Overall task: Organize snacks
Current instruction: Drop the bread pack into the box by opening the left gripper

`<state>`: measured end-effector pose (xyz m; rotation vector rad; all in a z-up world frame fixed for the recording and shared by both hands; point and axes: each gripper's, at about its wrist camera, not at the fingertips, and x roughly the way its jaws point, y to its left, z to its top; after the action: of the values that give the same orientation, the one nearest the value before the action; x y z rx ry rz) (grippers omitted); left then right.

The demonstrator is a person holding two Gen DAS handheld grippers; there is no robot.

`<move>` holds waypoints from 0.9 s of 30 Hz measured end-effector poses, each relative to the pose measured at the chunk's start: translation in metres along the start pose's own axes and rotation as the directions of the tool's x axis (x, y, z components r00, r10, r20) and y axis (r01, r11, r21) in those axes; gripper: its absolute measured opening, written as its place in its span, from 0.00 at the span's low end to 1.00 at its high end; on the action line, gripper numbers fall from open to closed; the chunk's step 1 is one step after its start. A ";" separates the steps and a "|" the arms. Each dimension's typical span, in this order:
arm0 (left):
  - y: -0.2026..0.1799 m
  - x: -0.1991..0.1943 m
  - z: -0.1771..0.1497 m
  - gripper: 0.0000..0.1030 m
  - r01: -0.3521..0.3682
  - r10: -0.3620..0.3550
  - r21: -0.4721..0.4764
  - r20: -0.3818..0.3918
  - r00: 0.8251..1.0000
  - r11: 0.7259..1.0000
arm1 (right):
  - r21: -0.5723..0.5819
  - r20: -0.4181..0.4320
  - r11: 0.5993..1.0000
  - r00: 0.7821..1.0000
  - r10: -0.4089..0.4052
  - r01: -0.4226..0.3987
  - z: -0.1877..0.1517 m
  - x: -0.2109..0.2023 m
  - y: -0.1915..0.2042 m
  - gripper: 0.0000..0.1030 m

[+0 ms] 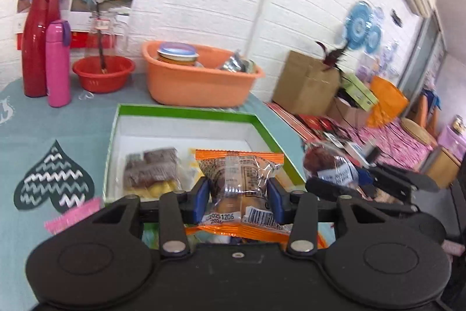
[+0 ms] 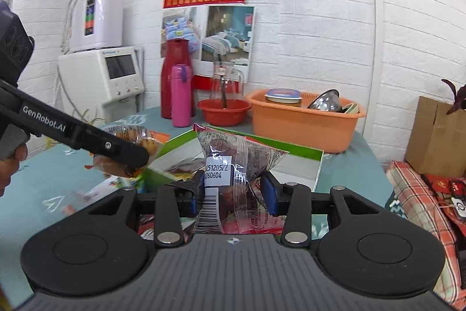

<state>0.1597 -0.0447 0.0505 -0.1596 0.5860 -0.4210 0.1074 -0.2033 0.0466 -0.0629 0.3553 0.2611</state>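
Observation:
My left gripper (image 1: 238,191) is shut on an orange-edged clear snack packet (image 1: 238,165) with a golden bun inside, held just above the near edge of a green-rimmed white box (image 1: 186,110). A chocolate-and-yellow cake packet (image 1: 151,171) lies inside the box. My right gripper (image 2: 233,188) is shut on a red-edged clear packet (image 2: 233,147) with a dark pastry, held up in front of the same box (image 2: 303,153). The left gripper (image 2: 122,156) with its orange packet (image 2: 137,136) shows at the left of the right wrist view.
Behind the box stand an orange basin (image 1: 198,80) with a jar and dishes, a red bowl (image 1: 103,73), a red flask (image 1: 39,42) and a pink bottle (image 1: 58,63). A pink wrapper (image 1: 72,214) lies near left. A cardboard box (image 2: 437,136) and white appliances (image 2: 110,75) flank the table.

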 end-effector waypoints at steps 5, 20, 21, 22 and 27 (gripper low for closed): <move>0.022 0.041 0.019 0.50 -0.038 0.037 -0.050 -0.017 0.999 0.998 | 0.031 -0.037 0.999 0.999 -0.037 0.038 0.003 0.049 -0.014 0.69; 0.041 0.077 0.020 1.00 -0.122 0.122 -0.026 -0.007 0.993 0.992 | -0.029 -0.077 0.994 0.991 -0.109 0.107 -0.021 0.097 -0.021 1.00; 0.040 0.072 0.021 1.00 -0.118 0.118 -0.027 -0.012 0.993 0.993 | -0.020 -0.078 0.994 0.991 -0.107 0.106 -0.019 0.093 -0.022 1.00; 0.038 0.064 0.021 1.00 -0.118 0.118 -0.028 -0.019 0.993 0.993 | 0.000 -0.074 0.994 0.992 -0.106 0.107 -0.015 0.087 -0.023 1.00; 0.032 0.018 0.015 1.00 -0.117 0.114 -0.070 -0.035 0.993 0.991 | 0.115 0.037 0.993 0.998 -0.046 0.042 0.002 0.030 -0.018 1.00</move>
<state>0.1927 -0.0234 0.0454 -0.1877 0.6382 -0.2906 0.1399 -0.2137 0.0377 0.0468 0.3289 0.1977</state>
